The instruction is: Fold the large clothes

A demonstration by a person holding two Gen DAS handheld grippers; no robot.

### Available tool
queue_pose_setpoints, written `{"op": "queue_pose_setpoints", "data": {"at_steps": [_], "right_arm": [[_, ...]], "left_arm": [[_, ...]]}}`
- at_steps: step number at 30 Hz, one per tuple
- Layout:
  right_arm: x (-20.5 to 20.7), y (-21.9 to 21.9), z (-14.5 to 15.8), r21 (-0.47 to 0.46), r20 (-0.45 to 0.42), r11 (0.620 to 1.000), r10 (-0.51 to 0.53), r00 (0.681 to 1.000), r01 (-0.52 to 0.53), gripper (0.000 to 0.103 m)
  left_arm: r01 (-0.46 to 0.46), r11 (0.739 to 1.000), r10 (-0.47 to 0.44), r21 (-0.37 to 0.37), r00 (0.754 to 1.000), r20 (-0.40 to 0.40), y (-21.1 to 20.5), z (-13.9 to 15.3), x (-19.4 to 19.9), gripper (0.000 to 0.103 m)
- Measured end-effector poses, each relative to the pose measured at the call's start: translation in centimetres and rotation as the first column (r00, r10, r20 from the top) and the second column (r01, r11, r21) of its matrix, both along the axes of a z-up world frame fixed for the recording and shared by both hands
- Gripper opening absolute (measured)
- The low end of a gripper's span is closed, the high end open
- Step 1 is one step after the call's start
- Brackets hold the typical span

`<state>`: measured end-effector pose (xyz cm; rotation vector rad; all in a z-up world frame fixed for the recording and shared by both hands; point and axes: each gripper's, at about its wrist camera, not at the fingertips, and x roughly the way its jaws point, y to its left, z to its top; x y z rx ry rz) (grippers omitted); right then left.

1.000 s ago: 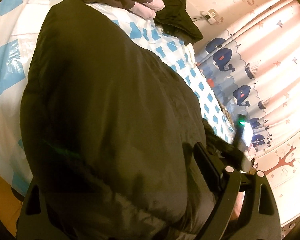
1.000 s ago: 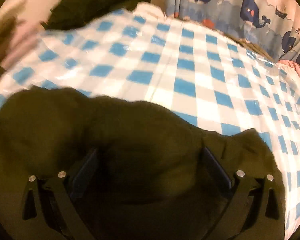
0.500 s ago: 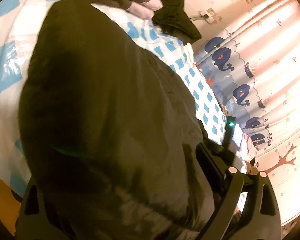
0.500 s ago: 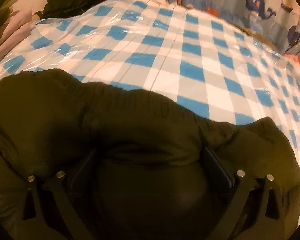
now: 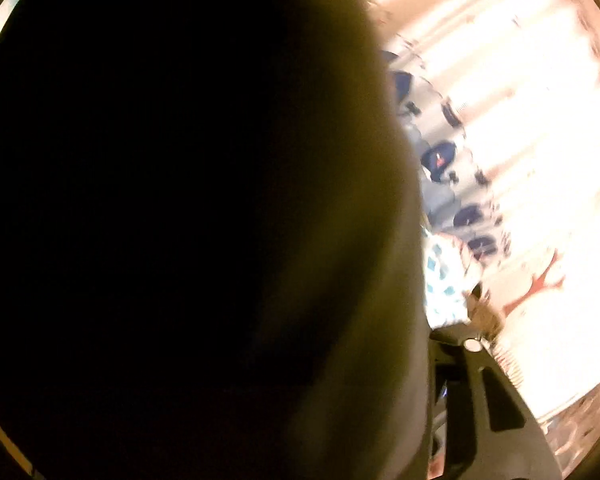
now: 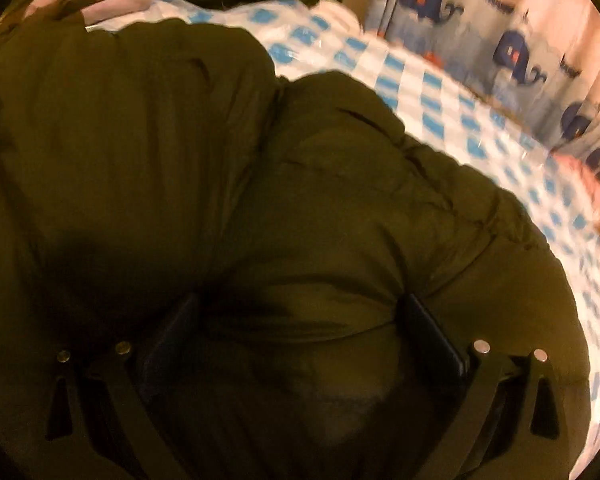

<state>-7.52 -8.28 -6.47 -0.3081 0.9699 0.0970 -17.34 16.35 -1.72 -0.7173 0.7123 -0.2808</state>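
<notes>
The left gripper is closing, dark jacket bulging between its jaws. At six o'clock, the right gripper is clamped on the jacket, heaped on the checkered bed. It looks puffy, soft and slippery; gripping bunched edges should hold best.

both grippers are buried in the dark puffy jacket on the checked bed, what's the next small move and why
Probably carry the right gripper a little further across the jacket and lay its bunched part flat. Both right fingers grip a thick fold. The left gripper's jaws are closing with fabric filling its view, hiding the left-hand finger. The jacket is humped in two bulges on the checked cover, so the fold looks unfinished.
</notes>
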Motion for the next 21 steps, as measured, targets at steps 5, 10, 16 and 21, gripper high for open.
{"op": "queue_pose_setpoints", "data": {"at_steps": [5, 10, 16, 21], "right_arm": [[-4.4, -1.1, 1.0, 0.072, 0.068, 0.997, 0.028, 0.997, -0.033, 0.097], [-3.3, -2.7, -0.2, 0.206, -0.019, 0.978, 0.036, 0.999, -0.031, 0.098], [-6.3, -14.2, 4.1, 0.640, -0.092, 0.765, -0.020, 0.996, 0.075, 0.097], [-6.9, -27.4, -0.5, 0.963, -0.268, 0.022, -0.040, 0.962, 0.269, 0.096]], "left_arm": [[0.053, 0.986, -0.065, 0.160, 0.996, 0.067, -3.1, 3.5, -0.3, 0.036], [0.167, 0.907, -0.234, 0.386, 0.963, 0.132, -12.3, 6.8, -0.5, 0.033], [0.232, 0.713, -0.438, 0.662, 0.884, 0.162, -22.4, 9.0, -1.8, 0.033], [0.263, 0.386, -0.603, 0.884, 0.798, 0.026, -32.0, 5.2, -3.6, 0.033]]}}
